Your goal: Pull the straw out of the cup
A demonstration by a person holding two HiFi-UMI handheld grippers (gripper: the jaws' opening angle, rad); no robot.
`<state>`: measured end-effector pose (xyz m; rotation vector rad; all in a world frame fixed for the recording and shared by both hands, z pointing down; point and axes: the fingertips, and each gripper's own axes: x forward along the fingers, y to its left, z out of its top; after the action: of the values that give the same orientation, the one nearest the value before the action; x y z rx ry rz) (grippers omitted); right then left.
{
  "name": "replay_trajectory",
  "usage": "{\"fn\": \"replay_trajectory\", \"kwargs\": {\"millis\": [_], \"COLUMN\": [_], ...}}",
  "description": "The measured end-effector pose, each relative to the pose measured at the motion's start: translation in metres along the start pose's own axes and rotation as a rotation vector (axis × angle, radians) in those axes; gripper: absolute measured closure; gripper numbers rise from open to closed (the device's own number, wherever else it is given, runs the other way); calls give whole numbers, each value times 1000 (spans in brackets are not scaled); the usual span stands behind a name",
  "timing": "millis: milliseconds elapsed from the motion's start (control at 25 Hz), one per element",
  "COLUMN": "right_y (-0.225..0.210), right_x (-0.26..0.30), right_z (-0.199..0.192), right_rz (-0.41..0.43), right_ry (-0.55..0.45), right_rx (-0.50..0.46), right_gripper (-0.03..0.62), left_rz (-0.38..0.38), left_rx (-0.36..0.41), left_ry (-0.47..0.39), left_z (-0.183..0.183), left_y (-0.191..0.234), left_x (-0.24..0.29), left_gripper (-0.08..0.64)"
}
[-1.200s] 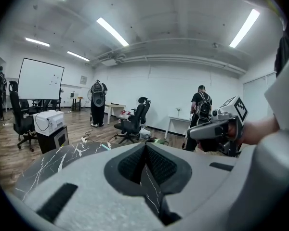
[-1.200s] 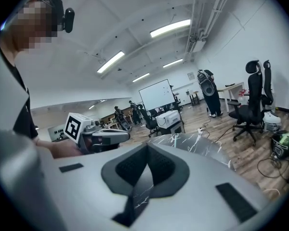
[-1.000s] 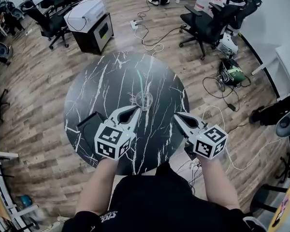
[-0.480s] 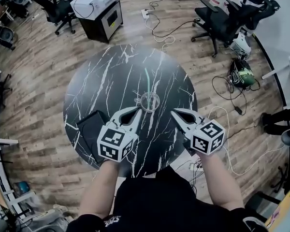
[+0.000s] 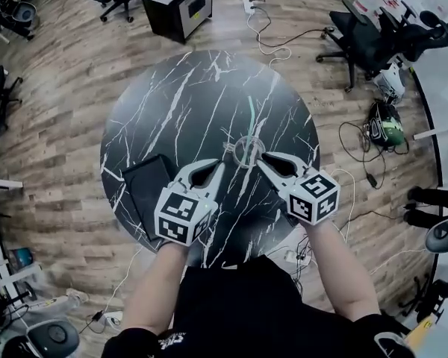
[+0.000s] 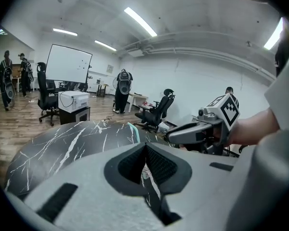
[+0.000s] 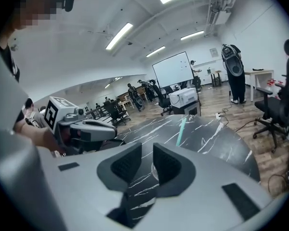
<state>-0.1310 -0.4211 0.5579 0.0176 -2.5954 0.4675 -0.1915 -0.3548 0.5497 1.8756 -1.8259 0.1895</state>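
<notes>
A clear cup (image 5: 248, 150) stands near the middle of the round black marble table (image 5: 172, 103), with a pale green straw (image 5: 251, 118) standing up out of it. The straw also shows beyond the jaws in the left gripper view (image 6: 133, 131) and in the right gripper view (image 7: 182, 129). My left gripper (image 5: 217, 165) is just left of the cup, near side, its jaws shut with nothing held. My right gripper (image 5: 262, 158) is just right of the cup. Its jaws are opening, with a narrow gap and nothing between them. Neither gripper touches the cup.
A flat black pad (image 5: 143, 189) lies on the table's left side beside my left gripper. Round the table on the wood floor are office chairs (image 5: 373, 39), a black cabinet (image 5: 181, 2), cables (image 5: 272, 24) and a green bag (image 5: 386, 121).
Both grippers have moved forward and down towards the cup, ending on either side of it. The right jaws have parted from shut to a narrow gap.
</notes>
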Motion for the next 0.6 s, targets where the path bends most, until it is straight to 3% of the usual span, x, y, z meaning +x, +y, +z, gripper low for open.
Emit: {"fn": "replay_trajectory", "kwargs": {"millis": [400,600], "right_y": [-18,-31], "right_x": [55,75], "right_z": [-14,-21], "right_rz": [-16,-29], "right_ry": [102,139], "right_rx": [-52,-83], "right_gripper": [347,341], "left_rz": [60,70], "left_rx": [-35,-33], "left_ry": [15,29], "left_z": [-14,-19], "left_y": [23,26], "left_x": [-12,-13], "left_gripper": [549,549]}}
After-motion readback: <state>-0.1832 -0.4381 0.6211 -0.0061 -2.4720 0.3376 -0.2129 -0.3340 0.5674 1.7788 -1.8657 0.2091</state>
